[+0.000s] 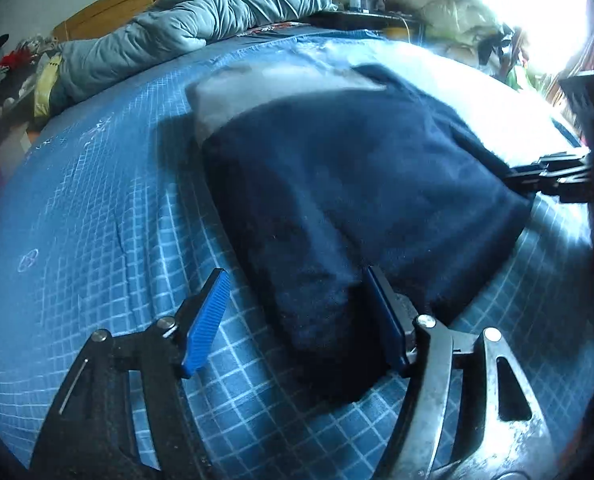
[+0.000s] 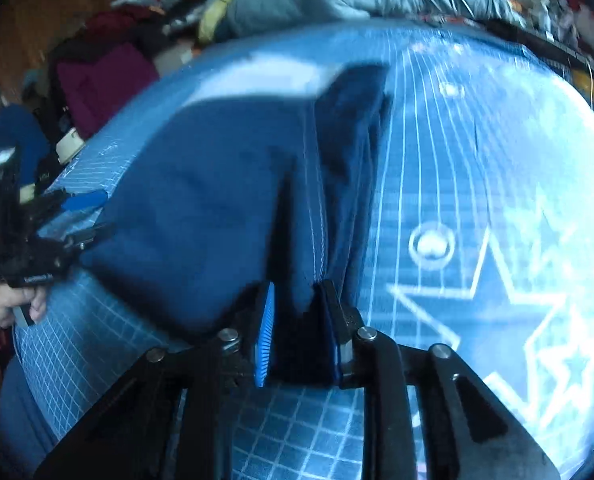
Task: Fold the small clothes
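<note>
A: Garment (image 1: 349,184), dark blue, lies on the blue gridded bed sheet (image 1: 97,220), its near end between the left gripper (image 1: 297,320) jaws, which stand apart.

B: Right gripper (image 2: 299,328)?

A: Jaws narrow, with a fold of the cloth between them; whether they pinch it I cannot tell. Grey quilt (image 1: 201,20) lies at twelve o'clock.

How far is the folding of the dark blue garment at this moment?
Done: the dark blue garment lies on the grid-patterned sheet, its right side apparently turned over.

In hand: the right gripper has fabric between its fingers. The left gripper stands open around the near edge, its left pad clear of the cloth.

Left: the garment is not yet a compact fold, so more folds probably remain.
</note>
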Motion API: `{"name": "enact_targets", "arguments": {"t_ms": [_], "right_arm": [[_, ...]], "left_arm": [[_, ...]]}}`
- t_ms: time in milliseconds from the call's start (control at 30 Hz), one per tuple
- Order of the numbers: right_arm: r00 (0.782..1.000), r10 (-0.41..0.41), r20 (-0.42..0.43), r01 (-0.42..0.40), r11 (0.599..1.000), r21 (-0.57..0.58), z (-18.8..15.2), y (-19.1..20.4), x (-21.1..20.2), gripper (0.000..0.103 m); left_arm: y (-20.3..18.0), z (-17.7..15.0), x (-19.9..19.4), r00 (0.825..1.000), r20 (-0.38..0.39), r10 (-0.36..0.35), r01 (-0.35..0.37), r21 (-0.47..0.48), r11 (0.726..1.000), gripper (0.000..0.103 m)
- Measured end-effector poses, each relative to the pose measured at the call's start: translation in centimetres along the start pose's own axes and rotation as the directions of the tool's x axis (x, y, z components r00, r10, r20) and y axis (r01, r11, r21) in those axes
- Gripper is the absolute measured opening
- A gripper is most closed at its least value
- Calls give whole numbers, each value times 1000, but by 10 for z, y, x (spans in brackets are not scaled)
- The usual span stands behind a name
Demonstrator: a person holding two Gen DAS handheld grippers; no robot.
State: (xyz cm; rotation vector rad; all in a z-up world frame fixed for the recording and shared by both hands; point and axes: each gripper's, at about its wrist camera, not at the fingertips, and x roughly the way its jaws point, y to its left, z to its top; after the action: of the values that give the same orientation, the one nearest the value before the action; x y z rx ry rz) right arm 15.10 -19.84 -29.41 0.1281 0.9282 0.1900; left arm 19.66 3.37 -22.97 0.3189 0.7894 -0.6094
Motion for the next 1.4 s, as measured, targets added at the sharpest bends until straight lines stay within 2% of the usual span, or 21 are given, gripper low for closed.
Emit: {"name": "enact_targets", "arguments": {"t_ms": [33, 133, 233, 333, 367, 400, 433, 500, 567, 700, 800, 833, 900, 933, 967, 1000, 1100, 1167, 1200, 1300, 1400], "right_arm": [[1000, -4, -11, 4, 1000, 1, 6, 0, -2, 27], [998, 16, 58, -15, 1000, -19, 34, -2, -20, 29], [995, 18, 100, -14, 999, -47, 80, -8, -15, 29], [996, -3, 84, 9, 997, -72, 120, -12, 17, 29], [999, 0, 46, 3, 997, -75, 134, -13, 38, 29], [1000, -7, 9, 7, 997, -78, 144, -12, 56, 29], [998, -31, -45, 27, 996, -82, 149, -14, 78, 29], [996, -42, -83, 35, 996, -78, 153, -17, 95, 30], [997, -46, -67, 40, 996, -81, 155, -17, 87, 31], [999, -39, 22, 41, 993, -111, 132, -13, 43, 32], [998, -23, 52, 28, 994, -102, 97, -6, 13, 32], [998, -19, 53, 24, 994, -103, 81, -3, 7, 32], [999, -33, 42, 38, 994, -104, 56, 7, 3, 36], [999, -31, 18, 33, 995, -93, 39, 11, 1, 40], [999, -34, -24, 32, 996, -85, 24, 13, 10, 42], [999, -49, -14, 48, 995, -87, 15, 14, 10, 43], [996, -91, 6, 91, 992, -92, 17, 20, -3, 43], [994, -89, 69, 95, 992, -83, 22, 22, -27, 45], [991, -100, 94, 107, 991, -79, 22, 21, -37, 52], [974, -170, 147, 178, 983, -45, 14, 12, -66, 82], [964, -232, 130, 228, 973, 42, -4, -11, -78, 86]], "left_arm": [[3, 8, -11, 999, 37, 3, -3, -10, 1000, 64], [30, 45, -44, 981, 192, -18, 37, -95, 995, 65], [47, 85, -29, 972, 237, -1, 28, -111, 993, 66], [48, 114, 27, 985, 174, -12, 25, -74, 997, 66], [39, 116, 48, 992, 128, 10, -5, -43, 999, 67], [34, 111, 86, 998, 12, 65, -65, -5, 998, 69], [32, 105, 109, 994, -63, 85, -85, 8, 996, 71], [31, 95, 113, 993, -37, 115, -115, 7, 993, 77], [36, 95, 97, 996, -45, 79, -80, -31, 996, 70], [30, 69, 42, 999, 29, 21, -20, -37, 999, 69], [8, 39, -3, 996, 74, -49, 50, -19, 999, 69], [-1, 22, -13, 995, 66, -72, 73, -11, 997, 69], [-11, 3, -3, 999, 3, -54, 54, 19, 998, 71], [-12, -8, 12, 998, -44, -38, 38, 2, 999, 72], [-9, -15, 15, 997, -50, -51, 49, -44, 998, 72], [-2, -14, 12, 998, -38, -58, 54, -91, 994, 73], [0, -4, -12, 1000, -1, -5, 5, -139, 990, 71], [0, 0, -25, 999, 23, 27, -23, -164, 986, 76], [0, -2, -34, 998, 33, 61, -54, -177, 983, 82], [6, -17, -42, 989, 1, 147, -142, -238, 961, 86], [14, -43, -46, 978, -52, 203, -209, -318, 925, 86]]}}
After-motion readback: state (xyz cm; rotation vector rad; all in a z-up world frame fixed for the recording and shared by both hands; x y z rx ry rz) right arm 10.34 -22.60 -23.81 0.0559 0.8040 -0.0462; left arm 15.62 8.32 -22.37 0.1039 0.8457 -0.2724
